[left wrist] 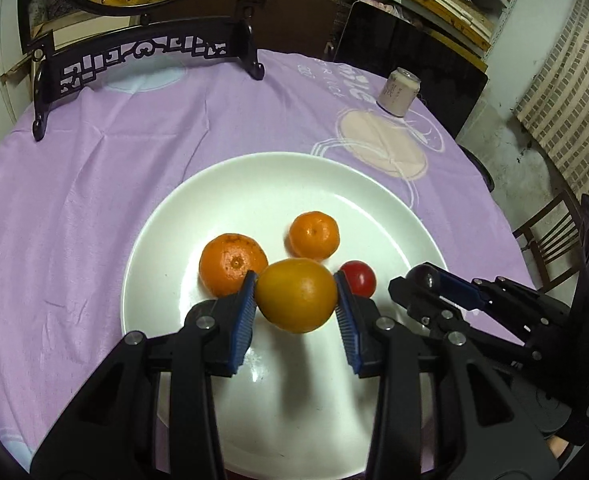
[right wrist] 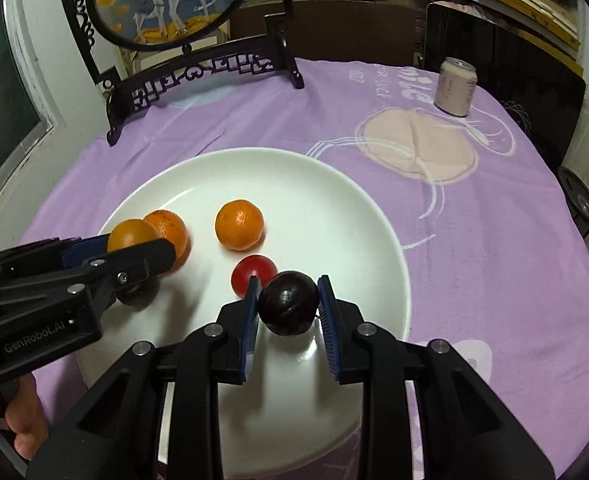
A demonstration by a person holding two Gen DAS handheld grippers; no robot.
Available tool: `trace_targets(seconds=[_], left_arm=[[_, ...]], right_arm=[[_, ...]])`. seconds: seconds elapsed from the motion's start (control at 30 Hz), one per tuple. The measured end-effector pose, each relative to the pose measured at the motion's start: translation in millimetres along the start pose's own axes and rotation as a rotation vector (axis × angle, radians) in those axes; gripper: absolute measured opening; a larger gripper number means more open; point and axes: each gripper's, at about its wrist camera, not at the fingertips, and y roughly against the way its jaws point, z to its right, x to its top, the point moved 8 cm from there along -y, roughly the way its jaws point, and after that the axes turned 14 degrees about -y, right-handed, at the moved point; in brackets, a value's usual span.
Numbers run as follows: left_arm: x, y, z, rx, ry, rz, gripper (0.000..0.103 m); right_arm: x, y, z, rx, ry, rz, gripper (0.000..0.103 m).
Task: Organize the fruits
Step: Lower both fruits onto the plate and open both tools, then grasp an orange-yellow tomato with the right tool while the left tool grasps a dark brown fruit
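Note:
A white plate lies on the purple tablecloth and also shows in the right wrist view. My left gripper is shut on a yellow-orange fruit just above the plate; the fruit also shows in the right wrist view. My right gripper is shut on a dark plum above the plate's near right part. Two tangerines and a small red fruit lie on the plate. The right gripper shows at the plate's right rim in the left wrist view.
A pale drink can stands at the table's far right. A black carved stand with a round painted screen stands along the far left edge. The tablecloth is bare right of the plate. Chairs and shelves lie beyond the table.

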Motion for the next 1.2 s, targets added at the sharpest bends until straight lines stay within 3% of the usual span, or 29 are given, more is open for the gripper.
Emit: trace_targets(seconds=[0.13,0.17,0.23,0.3,0.4,0.53,0.63,0.7,0.87,1.03,1.2], left_arm=[[0,2,3,0.003,-0.014,0.011,0.039],[-1,3,2,0.006,-0.014,0.014,0.041],[1,10,-1,0.03,-0.012,0.044,0.067],[2,21,-4,0.069,-0.016,0.086,0.069],[-3,38,-5,0.114,-0.032,0.129,0.069],[-26,69,-1,0.107,-0.017,0.175,0.07],[-66,94,8,0.083,-0.024,0.191,0.074],[-103,109,15,0.071,-0.054,0.171,0.075],[-156,133,17,0.06,-0.072,0.135,0.077],[-177,142,5,0.067,-0.042,0.126,0.079],[-188,136,-3,0.063,-0.013,0.087,0.08]], right_arm=[[-4,-6,-2,-0.027,0.016,-0.009,0.03],[-4,-7,-1,-0.036,0.013,-0.007,0.037],[-1,-7,3,-0.046,0.003,0.016,0.044],[3,-1,8,-0.073,0.003,0.074,0.05],[7,12,15,-0.091,0.007,0.161,0.05],[-5,43,29,-0.091,-0.031,0.226,0.05],[-44,76,33,0.007,-0.097,0.2,0.053],[-76,93,31,0.015,-0.085,0.163,0.055],[-139,121,17,0.054,0.002,0.076,0.055],[-181,123,7,0.055,0.058,0.004,0.055],[-198,112,-3,0.078,0.071,-0.054,0.055]])
